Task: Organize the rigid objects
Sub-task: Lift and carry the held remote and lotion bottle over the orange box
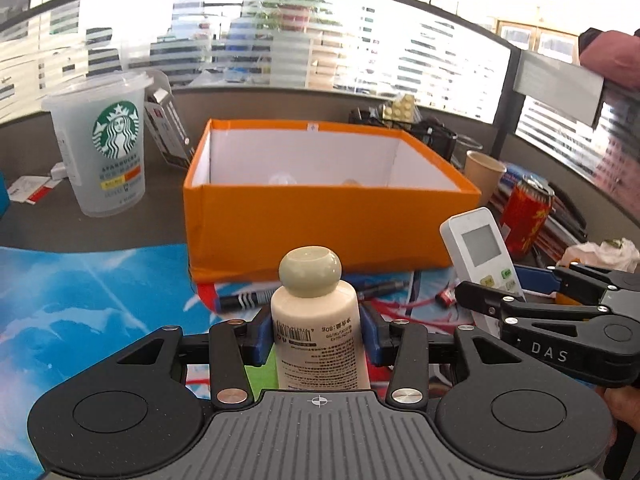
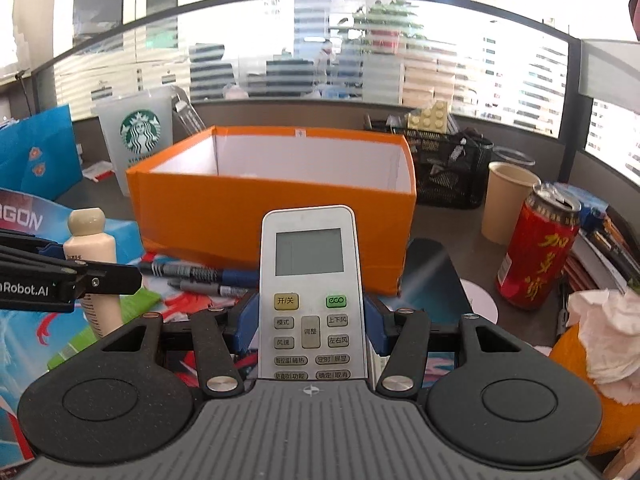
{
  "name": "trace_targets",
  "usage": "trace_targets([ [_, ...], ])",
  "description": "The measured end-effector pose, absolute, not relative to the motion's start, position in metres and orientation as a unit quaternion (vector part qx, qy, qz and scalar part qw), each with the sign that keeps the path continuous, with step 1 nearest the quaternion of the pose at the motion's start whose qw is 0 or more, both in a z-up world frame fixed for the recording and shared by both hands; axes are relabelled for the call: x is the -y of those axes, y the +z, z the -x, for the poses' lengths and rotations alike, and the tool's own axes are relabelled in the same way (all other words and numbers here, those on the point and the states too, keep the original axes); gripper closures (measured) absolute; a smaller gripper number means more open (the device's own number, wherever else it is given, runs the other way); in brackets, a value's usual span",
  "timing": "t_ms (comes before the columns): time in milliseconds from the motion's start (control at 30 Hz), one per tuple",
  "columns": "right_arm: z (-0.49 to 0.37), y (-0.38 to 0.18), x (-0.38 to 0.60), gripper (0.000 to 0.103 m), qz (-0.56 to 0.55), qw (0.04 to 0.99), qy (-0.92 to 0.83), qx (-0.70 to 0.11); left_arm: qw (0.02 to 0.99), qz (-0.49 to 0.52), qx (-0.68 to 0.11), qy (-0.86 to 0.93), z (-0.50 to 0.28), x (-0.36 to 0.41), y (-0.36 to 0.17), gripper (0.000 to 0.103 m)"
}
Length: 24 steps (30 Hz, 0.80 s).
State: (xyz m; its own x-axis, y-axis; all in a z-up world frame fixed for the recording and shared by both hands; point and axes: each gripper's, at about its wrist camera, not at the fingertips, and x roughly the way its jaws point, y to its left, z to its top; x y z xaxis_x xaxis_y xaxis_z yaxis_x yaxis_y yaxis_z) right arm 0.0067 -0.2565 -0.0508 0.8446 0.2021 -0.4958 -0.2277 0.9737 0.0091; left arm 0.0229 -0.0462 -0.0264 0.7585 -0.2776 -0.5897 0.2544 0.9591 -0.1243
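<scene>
Left gripper (image 1: 318, 334) clamps the lotion bottle (image 1: 316, 320), right gripper (image 2: 310, 326) clamps the remote (image 2: 310, 280), both just short of the orange box (image 1: 320, 216); pens (image 2: 200, 276) remain in front of it.

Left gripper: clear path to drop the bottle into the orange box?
Probably yes. The left gripper holds the cream bottle upright facing the open orange box; only pens lie low between them.
</scene>
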Motion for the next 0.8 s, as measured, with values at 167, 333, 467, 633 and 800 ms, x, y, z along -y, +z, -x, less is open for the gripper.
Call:
trace_targets([
  [167,-0.007,-0.042,0.253,0.052,0.022,0.963,0.116,-0.241,0.940,0.027,-0.310,-0.141,-0.026,0.041,-0.021,0.062],
  [333,-0.006,-0.031,0.248,0.052,0.027,0.966,0.125,-0.226,0.944,0.028,-0.297,-0.138,-0.028,0.038,-0.006,0.062],
  [467,-0.009,-0.017,0.247,0.052,0.025,0.968,0.130,-0.214,0.949,0.031,-0.283,-0.138,-0.032,0.035,0.011,0.062],
  [633,-0.014,0.000,0.245,0.052,0.023,0.970,0.136,-0.201,0.950,0.035,-0.274,-0.142,-0.038,0.033,0.030,0.062],
  [800,-0.021,0.014,0.243,0.052,0.021,0.971,0.140,-0.192,0.952,0.031,-0.265,-0.149,-0.049,0.037,0.050,0.062],
])
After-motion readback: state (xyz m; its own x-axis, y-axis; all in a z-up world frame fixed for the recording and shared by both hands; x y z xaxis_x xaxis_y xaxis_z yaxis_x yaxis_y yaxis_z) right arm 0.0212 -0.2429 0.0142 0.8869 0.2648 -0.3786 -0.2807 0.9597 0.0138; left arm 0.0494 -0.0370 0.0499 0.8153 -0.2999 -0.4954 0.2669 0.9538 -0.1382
